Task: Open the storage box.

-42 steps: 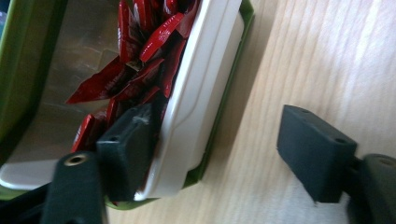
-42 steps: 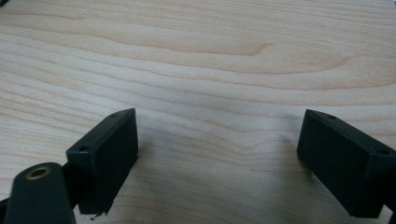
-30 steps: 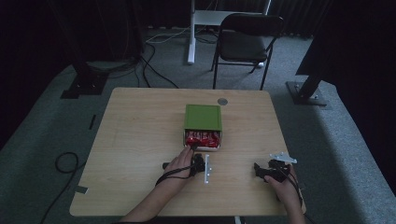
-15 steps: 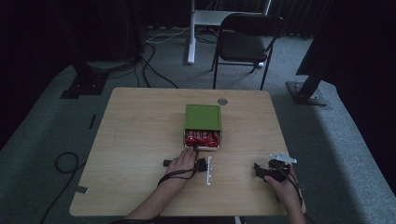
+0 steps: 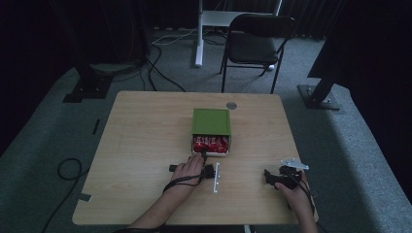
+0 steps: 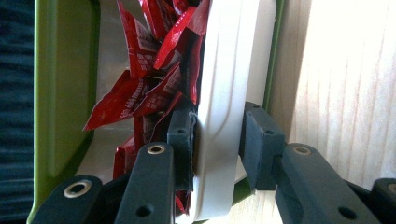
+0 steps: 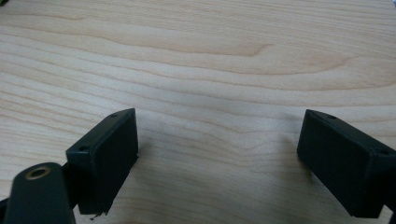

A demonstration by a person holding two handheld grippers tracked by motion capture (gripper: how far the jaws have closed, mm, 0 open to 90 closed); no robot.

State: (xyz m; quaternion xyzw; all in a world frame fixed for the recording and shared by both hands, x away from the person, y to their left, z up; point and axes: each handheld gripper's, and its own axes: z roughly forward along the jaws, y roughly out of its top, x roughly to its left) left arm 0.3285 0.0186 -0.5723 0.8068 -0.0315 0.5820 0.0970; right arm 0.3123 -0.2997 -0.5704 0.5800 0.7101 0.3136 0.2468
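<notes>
A green box (image 5: 211, 121) sits at the middle of the wooden table (image 5: 145, 145), with a white tray (image 5: 210, 153) of red packets (image 5: 210, 143) slid out toward me. My left gripper (image 5: 204, 156) reaches the tray's near edge. In the left gripper view its jaws have just been closing, and the left gripper (image 6: 217, 135) is now shut on the white tray wall (image 6: 224, 70), one pad inside against the red packets (image 6: 154, 60), the other outside. My right gripper (image 5: 268, 175) rests at the near right, and the right gripper (image 7: 217, 154) stands open over bare wood.
A small grey disc (image 5: 231, 105) is set in the table behind the box. Beyond the far edge stand a black folding chair (image 5: 260, 39) and a white post (image 5: 199, 34). Cables lie on the floor at the left.
</notes>
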